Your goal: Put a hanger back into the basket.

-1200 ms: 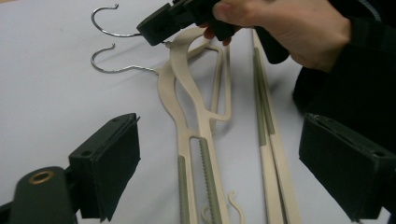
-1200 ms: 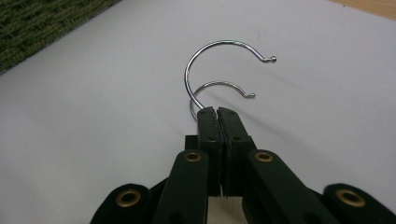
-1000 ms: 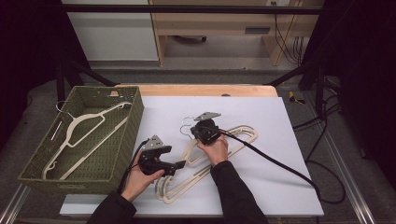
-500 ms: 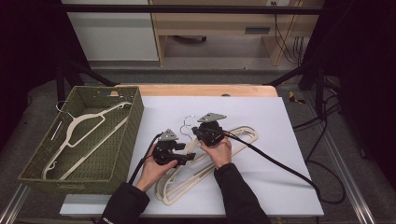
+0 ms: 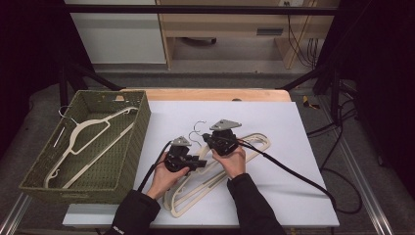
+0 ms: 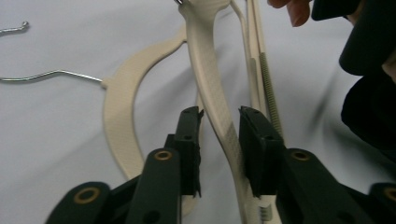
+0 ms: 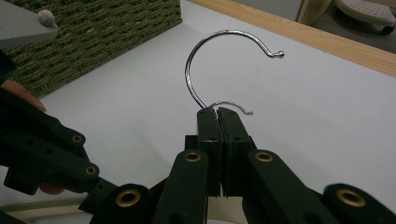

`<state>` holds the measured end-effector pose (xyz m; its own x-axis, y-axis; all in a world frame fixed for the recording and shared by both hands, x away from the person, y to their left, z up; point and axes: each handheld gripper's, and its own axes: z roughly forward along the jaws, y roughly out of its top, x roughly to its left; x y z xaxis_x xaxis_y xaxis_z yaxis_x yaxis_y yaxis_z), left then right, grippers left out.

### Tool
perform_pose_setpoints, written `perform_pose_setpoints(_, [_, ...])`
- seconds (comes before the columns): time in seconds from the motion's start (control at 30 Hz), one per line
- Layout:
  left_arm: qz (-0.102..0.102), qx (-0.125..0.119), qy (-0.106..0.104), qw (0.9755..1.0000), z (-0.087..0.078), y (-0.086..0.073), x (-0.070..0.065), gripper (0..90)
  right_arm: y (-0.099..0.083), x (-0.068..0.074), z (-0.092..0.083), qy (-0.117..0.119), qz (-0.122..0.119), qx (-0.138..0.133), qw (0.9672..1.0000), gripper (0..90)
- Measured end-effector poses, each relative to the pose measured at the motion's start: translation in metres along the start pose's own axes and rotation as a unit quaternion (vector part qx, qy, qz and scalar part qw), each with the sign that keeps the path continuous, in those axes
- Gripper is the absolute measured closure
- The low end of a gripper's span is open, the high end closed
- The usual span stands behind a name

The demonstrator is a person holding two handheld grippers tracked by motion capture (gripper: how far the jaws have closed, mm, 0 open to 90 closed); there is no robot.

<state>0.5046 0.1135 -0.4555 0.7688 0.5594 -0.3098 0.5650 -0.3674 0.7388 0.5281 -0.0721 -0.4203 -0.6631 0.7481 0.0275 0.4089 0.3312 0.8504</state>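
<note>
The top hanger (image 6: 212, 88), a cream plastic one, lies on a small pile of like hangers (image 5: 195, 193) on the white table (image 5: 293, 127), right under both grippers. In the left gripper view its arm runs up between the jaws of the left gripper (image 6: 219, 135). Those jaws have just been closing and now stand narrow around the arm: the right pad looks to touch it, while a thin gap shows at the left pad, so the grip is not yet firm. A second hanger arm (image 6: 116, 116) curves off to the left of these jaws, and its wire hook (image 6: 51, 74) lies farther left on the table.

The right gripper (image 7: 218, 112) is pinched fully together on the metal hook (image 7: 219, 51) of the top hanger, at the foot of the hook; the hook rises straight ahead of the jaws and curls over to the right. A smaller wire hook (image 7: 231, 105) peeks out just beyond the jaw tips. In the high view the right gripper sits just beyond and to the right of the left gripper (image 5: 183, 159), the two close together.

Well to the left of the left gripper stands a green woven basket (image 5: 132, 142) with another cream hanger (image 5: 83, 137) lying in it.
</note>
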Motion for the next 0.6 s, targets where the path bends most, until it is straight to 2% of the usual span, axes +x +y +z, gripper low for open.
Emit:
perform_pose_setpoints(0.23, [-0.002,-0.008,0.003,1.0,-0.005,0.001,-0.012,77.4,0.0,0.004,-0.017,0.0,-0.01,-0.015,0.9998,88.2])
perform_pose_setpoints(0.27, [-0.005,-0.01,0.003,0.9999,-0.006,0.001,-0.014,78.5,-0.001,0.004,-0.025,0.005,-0.006,-0.023,0.9997,86.9])
perform_pose_setpoints(0.3, [-0.008,-0.011,0.005,0.9999,-0.007,0.001,-0.016,78.5,-0.001,0.004,-0.025,0.005,-0.006,-0.023,0.9997,86.9])
perform_pose_setpoints(0.4, [-0.014,-0.019,0.005,0.9997,-0.01,0.002,-0.024,80.6,-0.004,0.003,-0.046,0.014,-0.006,-0.041,0.9991,80.1])
perform_pose_setpoints(0.47, [-0.015,-0.021,0.005,0.9996,-0.011,0.002,-0.026,81.1,-0.005,0.002,-0.052,0.015,-0.008,-0.046,0.9988,78.1])
perform_pose_setpoints(0.53, [-0.019,-0.024,0.0,0.9995,-0.013,0.003,-0.029,82.8,-0.01,0.0,-0.073,0.024,-0.005,-0.061,0.9978,70.1])
perform_pose_setpoints(0.6, [-0.016,-0.027,-0.005,0.9995,-0.014,0.003,-0.033,83.2,-0.012,-0.002,-0.08,0.026,-0.002,-0.068,0.9974,67.3])
